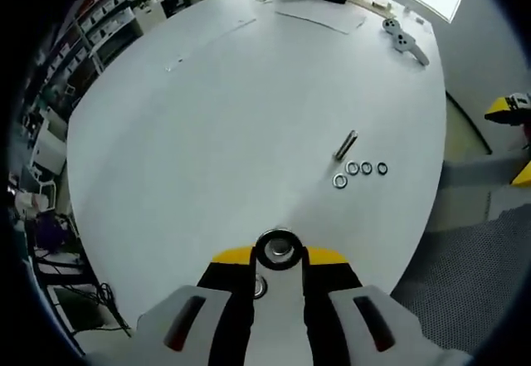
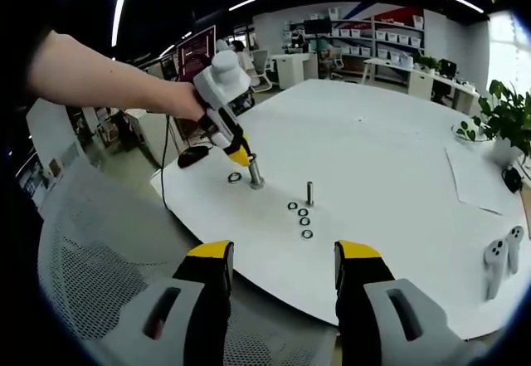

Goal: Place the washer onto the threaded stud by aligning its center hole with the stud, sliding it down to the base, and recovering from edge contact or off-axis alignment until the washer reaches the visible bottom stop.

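Left gripper view: our left claw (image 1: pixel 280 260) is clamped on a silver threaded stud (image 1: pixel 278 248), seen end-on; one silver ring washer (image 1: pixel 260 285) lies just beside it on the white round desk (image 1: pixel 207 134). Farther off, four loose washers (image 1: pixel 362 170) sit by a short steel bolt (image 1: pixel 345 144).

Right gripper view: our right claw (image 2: pixel 284 258) is spread apart, holding nothing, well short of the washers (image 2: pixel 302 219).

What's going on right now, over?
Left gripper shut on a metal stud; right gripper open, empty. Washers lie loose beside a second stud. Nothing blocking.
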`<state>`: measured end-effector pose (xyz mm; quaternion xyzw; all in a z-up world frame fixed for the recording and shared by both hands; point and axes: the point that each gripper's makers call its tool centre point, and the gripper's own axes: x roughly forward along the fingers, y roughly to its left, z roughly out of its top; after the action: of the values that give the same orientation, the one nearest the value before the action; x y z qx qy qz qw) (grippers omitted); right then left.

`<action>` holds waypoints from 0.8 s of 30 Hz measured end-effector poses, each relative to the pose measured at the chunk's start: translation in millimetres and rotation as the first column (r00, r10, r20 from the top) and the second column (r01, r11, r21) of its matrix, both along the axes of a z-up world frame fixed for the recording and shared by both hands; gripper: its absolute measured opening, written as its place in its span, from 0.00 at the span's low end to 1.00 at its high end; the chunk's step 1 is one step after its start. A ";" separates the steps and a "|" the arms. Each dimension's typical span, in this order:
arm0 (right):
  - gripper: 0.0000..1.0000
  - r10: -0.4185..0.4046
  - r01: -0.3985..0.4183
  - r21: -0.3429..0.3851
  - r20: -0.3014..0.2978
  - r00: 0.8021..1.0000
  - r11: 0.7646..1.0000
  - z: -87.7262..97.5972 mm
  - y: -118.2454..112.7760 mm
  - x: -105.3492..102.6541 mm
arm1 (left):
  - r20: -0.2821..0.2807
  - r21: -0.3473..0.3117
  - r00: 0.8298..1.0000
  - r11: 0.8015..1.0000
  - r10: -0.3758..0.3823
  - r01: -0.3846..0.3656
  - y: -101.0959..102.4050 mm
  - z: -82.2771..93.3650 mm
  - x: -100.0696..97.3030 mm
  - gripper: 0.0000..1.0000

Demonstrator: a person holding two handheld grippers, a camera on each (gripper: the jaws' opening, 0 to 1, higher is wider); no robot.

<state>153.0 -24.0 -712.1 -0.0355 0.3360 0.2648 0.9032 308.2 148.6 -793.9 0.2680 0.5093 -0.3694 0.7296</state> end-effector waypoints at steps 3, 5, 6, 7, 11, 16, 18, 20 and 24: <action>0.51 -0.001 0.001 0.000 0.001 1.000 1.000 0.1 0.1 0.1 | -0.001 0.008 1.000 1.000 -0.008 0.008 -0.9 -1.3 0.6 0.19; 0.51 -0.001 0.001 0.000 0.000 1.000 1.000 -0.1 0.1 0.2 | -0.003 0.018 1.000 1.000 -0.014 0.014 -0.2 -3.4 0.7 0.19; 0.51 -0.002 0.002 0.000 0.001 1.000 1.000 -0.1 0.0 0.1 | -0.003 0.019 1.000 1.000 -0.016 0.016 -0.2 -4.0 0.9 0.19; 0.51 -0.002 0.002 -0.001 0.001 1.000 1.000 -0.1 -0.2 0.1 | -0.005 0.020 1.000 1.000 -0.017 0.017 -1.1 -3.2 0.4 0.19; 0.51 -0.003 0.003 -0.002 -0.001 1.000 1.000 -0.4 -0.6 0.2 | -0.010 0.031 0.999 0.999 -0.033 0.034 -2.5 -6.3 0.4 0.19; 0.51 -0.003 0.003 -0.002 -0.001 1.000 1.000 -0.4 -0.8 0.0 | -0.016 0.047 0.999 0.998 -0.051 0.051 -4.6 -10.2 -0.6 0.19; 0.51 -0.002 0.002 -0.004 -0.002 1.000 1.000 -0.7 -0.9 0.0 | -0.017 0.052 0.998 0.997 -0.055 0.056 -5.0 -12.4 -0.4 0.19; 0.51 -0.002 0.002 -0.002 -0.002 1.000 1.000 -0.6 -0.7 0.1 | -0.018 0.059 0.998 0.996 -0.059 0.060 -5.0 -14.5 0.1 0.19; 0.51 0.000 0.000 -0.004 -0.006 1.000 1.000 -1.5 -0.5 -0.5 | -0.030 0.073 0.998 0.995 -0.063 0.065 -3.8 -21.2 2.1 0.19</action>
<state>152.5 -24.6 -713.6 -0.0364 0.3390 0.2641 0.9022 310.3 144.8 -815.0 0.3056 0.5239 -0.3773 0.6998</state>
